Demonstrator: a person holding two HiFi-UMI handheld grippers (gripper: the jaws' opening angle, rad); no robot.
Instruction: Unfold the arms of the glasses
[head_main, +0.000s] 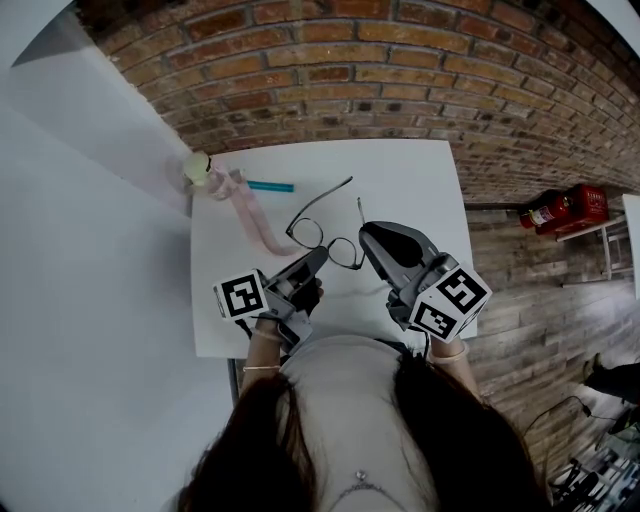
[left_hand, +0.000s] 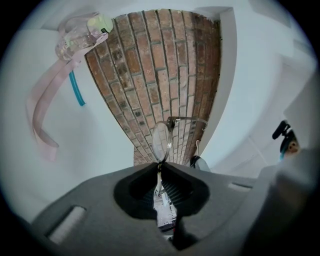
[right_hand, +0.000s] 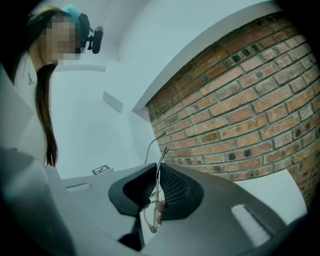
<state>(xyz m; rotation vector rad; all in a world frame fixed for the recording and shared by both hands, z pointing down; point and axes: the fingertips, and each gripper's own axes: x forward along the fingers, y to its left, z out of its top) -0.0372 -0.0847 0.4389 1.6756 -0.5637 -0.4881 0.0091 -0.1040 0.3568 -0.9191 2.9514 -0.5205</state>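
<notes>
Thin dark-framed glasses (head_main: 322, 235) are held over the near half of the white table (head_main: 420, 180). Both of their arms stretch away toward the brick wall. My left gripper (head_main: 318, 256) is shut on the left lens rim; in the left gripper view the lens (left_hand: 161, 140) stands just beyond the closed jaws of the left gripper (left_hand: 160, 167). My right gripper (head_main: 368, 240) is shut on the right end of the frame. In the right gripper view, thin metal of the glasses (right_hand: 161, 155) runs between the pads of the right gripper (right_hand: 158, 172).
Clear goggles (head_main: 203, 168) with a pink strap (head_main: 252, 215) lie at the table's far left corner, and a teal pen (head_main: 270, 186) lies beside them. A brick wall (head_main: 380, 70) backs the table. A red fire extinguisher (head_main: 560, 210) lies on the wooden floor to the right.
</notes>
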